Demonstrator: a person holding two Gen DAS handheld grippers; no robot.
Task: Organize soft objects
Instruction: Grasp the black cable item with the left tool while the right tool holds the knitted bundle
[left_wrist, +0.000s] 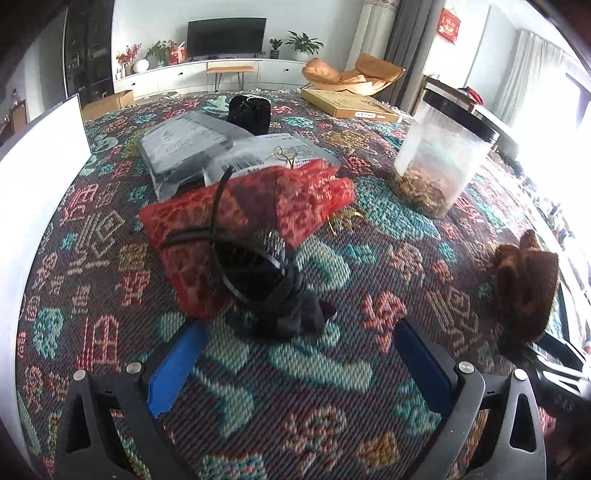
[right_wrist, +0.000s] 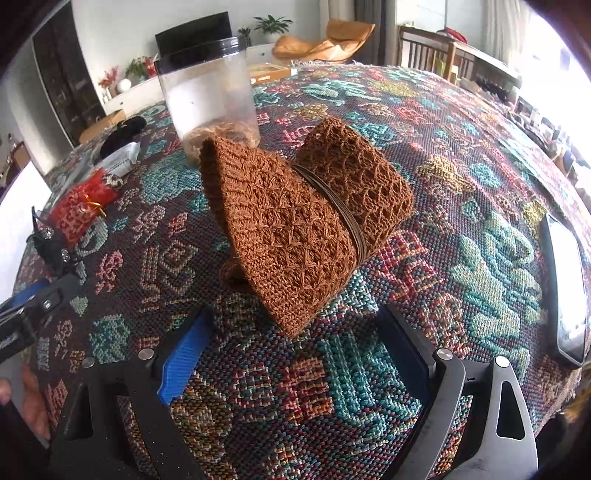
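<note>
Brown knit bundle (right_wrist: 306, 221) before clear jar (right_wrist: 210, 92) of tan fibres (right_wrist: 221, 138).

Your left gripper (left_wrist: 295, 365): black angular frame, silver screw heads, blue finger pads (left_wrist: 173, 373). Your right gripper (right_wrist: 295, 354): same black frame, ribbed blue pads (right_wrist: 183, 363).

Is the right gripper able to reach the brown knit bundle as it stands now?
Probably yes. The right gripper is open, and the brown knit bundle lies on the cloth just ahead of its fingers, with nothing between them.
</note>
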